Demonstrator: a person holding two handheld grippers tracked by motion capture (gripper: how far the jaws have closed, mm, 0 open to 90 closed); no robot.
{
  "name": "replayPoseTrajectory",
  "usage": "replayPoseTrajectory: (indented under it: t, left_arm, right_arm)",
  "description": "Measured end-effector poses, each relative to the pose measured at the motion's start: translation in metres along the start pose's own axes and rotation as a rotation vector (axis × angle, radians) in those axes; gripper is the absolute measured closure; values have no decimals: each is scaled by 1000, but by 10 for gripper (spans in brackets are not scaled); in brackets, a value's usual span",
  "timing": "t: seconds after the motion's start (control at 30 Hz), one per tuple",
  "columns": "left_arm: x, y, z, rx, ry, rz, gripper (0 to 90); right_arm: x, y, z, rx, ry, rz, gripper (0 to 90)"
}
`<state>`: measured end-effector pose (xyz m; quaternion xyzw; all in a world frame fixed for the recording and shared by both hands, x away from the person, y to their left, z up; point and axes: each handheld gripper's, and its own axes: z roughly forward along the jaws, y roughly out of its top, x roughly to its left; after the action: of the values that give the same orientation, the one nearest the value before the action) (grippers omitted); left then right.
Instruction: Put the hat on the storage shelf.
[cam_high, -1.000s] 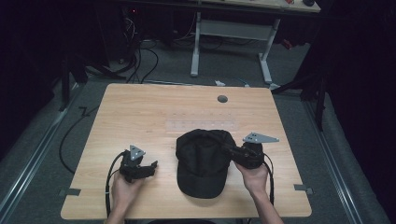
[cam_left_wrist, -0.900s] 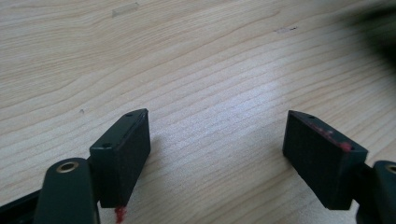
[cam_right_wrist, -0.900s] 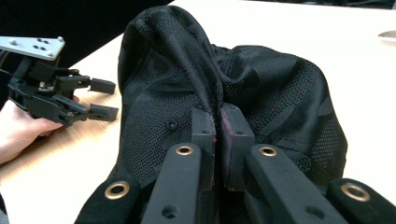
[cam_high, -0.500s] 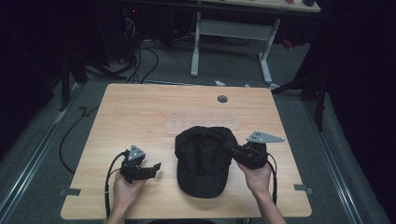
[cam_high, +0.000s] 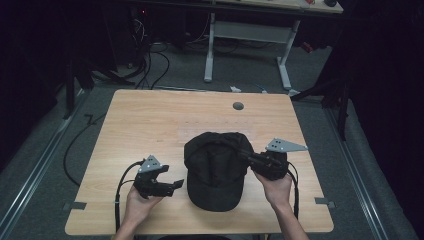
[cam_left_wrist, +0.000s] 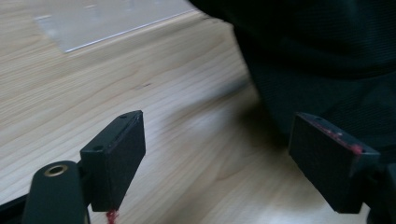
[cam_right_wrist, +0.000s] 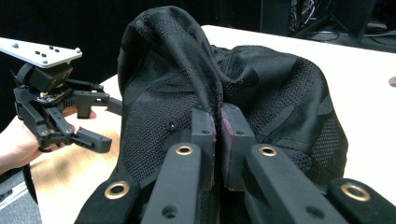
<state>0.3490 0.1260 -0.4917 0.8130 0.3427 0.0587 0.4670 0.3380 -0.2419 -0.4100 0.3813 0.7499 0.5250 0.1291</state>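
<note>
Black cap (cam_high: 216, 170) lying at six o'clock on the surface (cam_high: 165, 120), right gripper (cam_high: 248, 157) pinching its crown fabric at three o'clock, left gripper (cam_high: 175, 185) hovering spread at its nine o'clock, apart.

The black cap (cam_high: 216, 170) is made of soft cloth with lots of tiny holes, like a net. It sits on the table with its round top facing up and its flat brim pointing toward the person. It lies between the two grippers. The right gripper (cam_right_wrist: 217, 122) pinches a fold of cloth on the cap's side, so that side is bunched up into a tall ridge just past the jaws. The left gripper (cam_left_wrist: 219, 161) is just beside the cap's other side, with the dark cloth right by one of its pads.
</note>
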Motion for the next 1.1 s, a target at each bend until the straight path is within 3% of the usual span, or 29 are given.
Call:
replayPoseTrajectory:
  t: [0.17, 0.83, 1.1]
  left_arm:
    - [-6, 5, 5, 33, -39, 24, 205]
    - [-18, 20, 20, 92, -198, 45, 219]
    - [-17, 24, 24, 102, -245, 28, 228]
  right_arm:
    - [2, 2, 0, -9, 11, -12, 855]
    - [2, 2, 1, -47, 66, -33, 855]
    - [3, 2, -2, -70, 89, -49, 855]
